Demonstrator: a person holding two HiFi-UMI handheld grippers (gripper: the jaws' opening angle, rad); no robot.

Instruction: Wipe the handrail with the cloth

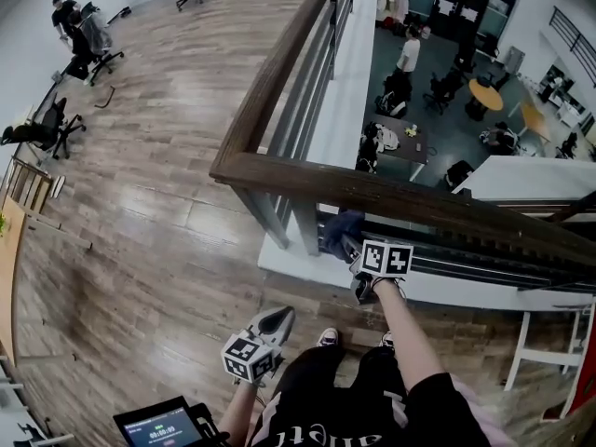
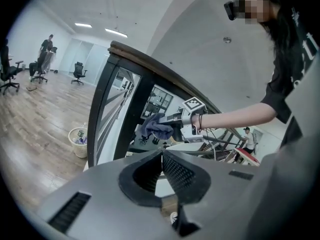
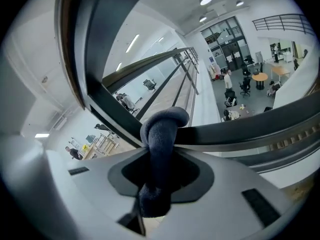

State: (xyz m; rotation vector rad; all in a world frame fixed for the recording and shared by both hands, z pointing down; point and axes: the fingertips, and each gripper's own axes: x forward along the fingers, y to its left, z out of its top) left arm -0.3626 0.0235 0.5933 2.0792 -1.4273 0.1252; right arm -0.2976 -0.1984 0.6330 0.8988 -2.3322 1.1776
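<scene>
The fingers of our right gripper (image 3: 160, 171) clamp the cloth (image 3: 161, 134) just below the handrail (image 1: 391, 194); our left gripper (image 2: 161, 159) is closed, empty. We should lift the cloth on top, pressing evenly.

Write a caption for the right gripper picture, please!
The right gripper clamps a bunched dark blue cloth below the wooden handrail, with an office floor down beyond.

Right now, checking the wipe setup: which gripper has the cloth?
The right gripper, jaws clamped on the dark blue cloth below the handrail; the left gripper is shut and empty.
</scene>
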